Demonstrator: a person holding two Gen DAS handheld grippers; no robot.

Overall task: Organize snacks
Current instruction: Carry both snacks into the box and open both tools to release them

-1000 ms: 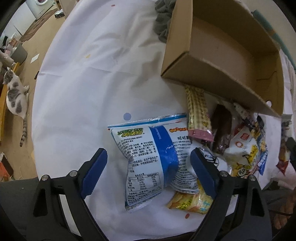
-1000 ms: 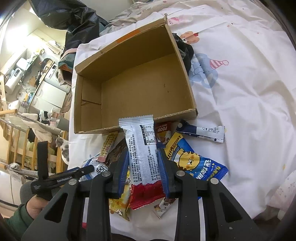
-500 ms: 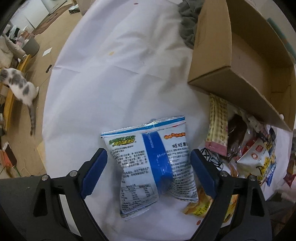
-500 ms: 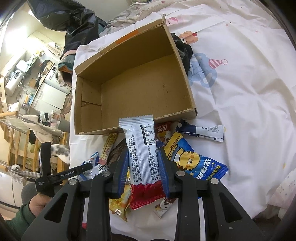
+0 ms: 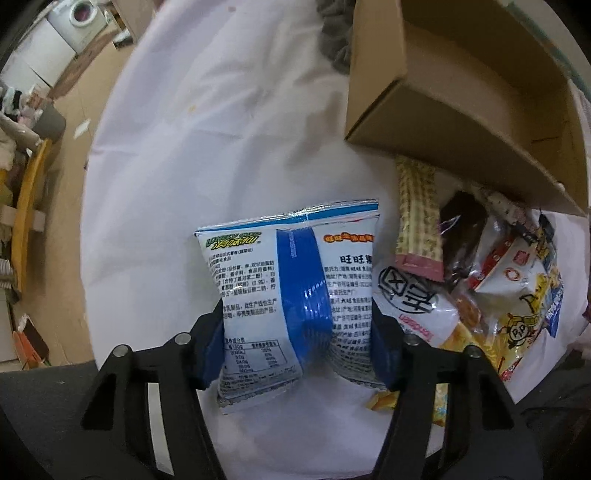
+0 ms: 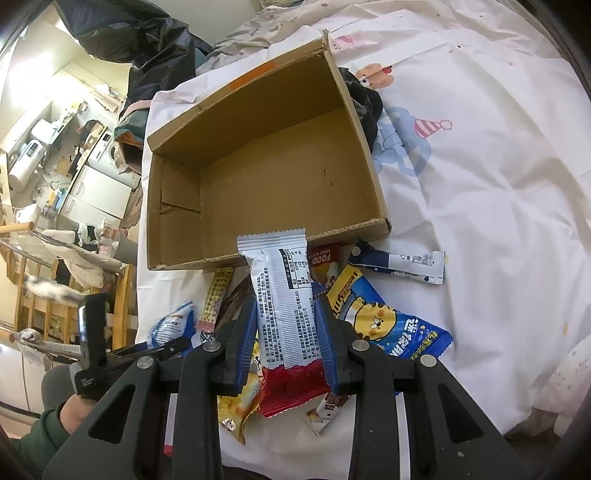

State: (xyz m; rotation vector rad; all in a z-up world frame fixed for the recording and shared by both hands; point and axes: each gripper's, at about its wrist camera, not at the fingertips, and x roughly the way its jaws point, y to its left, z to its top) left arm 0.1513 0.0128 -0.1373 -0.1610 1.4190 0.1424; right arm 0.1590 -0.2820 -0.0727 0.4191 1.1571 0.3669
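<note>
Box: my cardboard box point(image 6: 266, 177) looks empty.
Left gripper point(image 5: 297, 343): clamps blue-and-white snack bag point(image 5: 288, 288).
Right gripper point(image 6: 286, 332): clamps white-and-red wrapper point(image 6: 286, 310).
Left: pile at the box's near wall.

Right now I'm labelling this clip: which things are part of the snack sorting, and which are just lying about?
Job: blue-white bag in left gripper; white bar in right gripper; box; snack pile.
Lying about: black bag; washer; grey cloth.
</note>
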